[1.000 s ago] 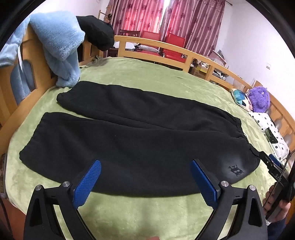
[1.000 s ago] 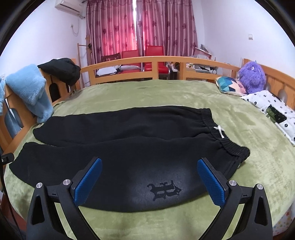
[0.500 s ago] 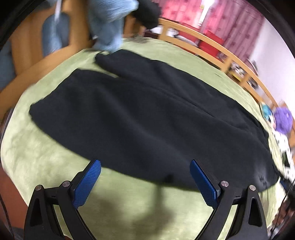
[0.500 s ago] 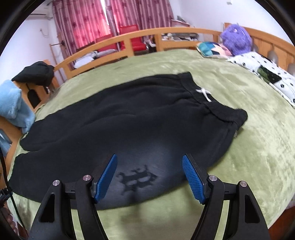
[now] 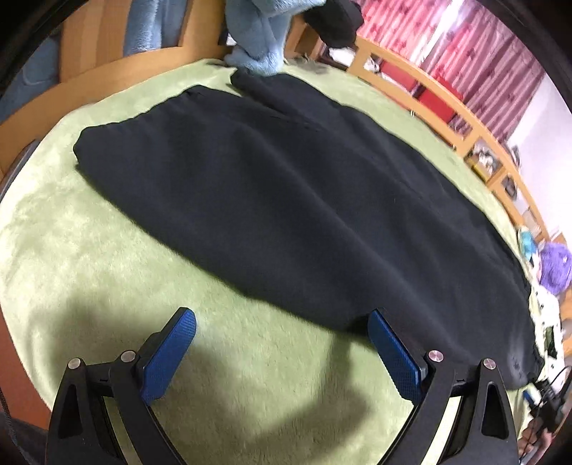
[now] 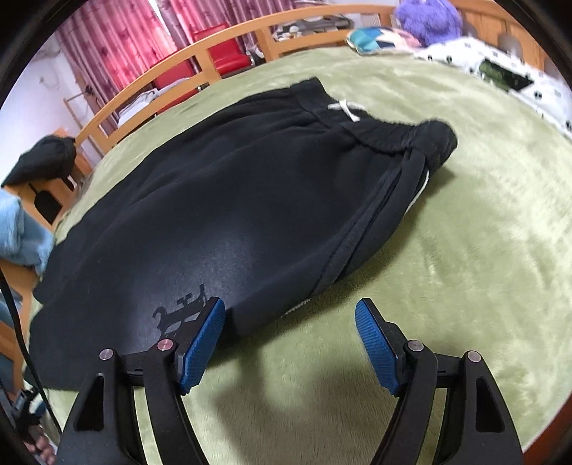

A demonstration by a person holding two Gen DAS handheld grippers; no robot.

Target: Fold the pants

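Black fleece pants (image 5: 286,200) lie flat on a green blanket (image 5: 89,272), both legs side by side. My left gripper (image 5: 282,325) is open and empty, low over the blanket at the near edge of the near leg. In the right wrist view the pants (image 6: 232,200) show their elastic waistband (image 6: 404,134) with a white drawstring (image 6: 345,107) and a dark logo (image 6: 182,309). My right gripper (image 6: 289,314) is open and empty, close above the near edge of the pants by the side seam, between logo and waistband.
A wooden bed rail (image 5: 447,107) rings the bed. A light blue blanket (image 5: 257,32) and a black garment (image 6: 43,161) hang on the rail past the leg ends. A purple plush (image 6: 429,14), a patterned pillow (image 6: 371,39) and a spotted cloth (image 6: 500,68) lie beyond the waistband.
Both grippers have dropped low and moved in to the near edge of the pants. The right jaws have narrowed but stay open. The pants have not moved.
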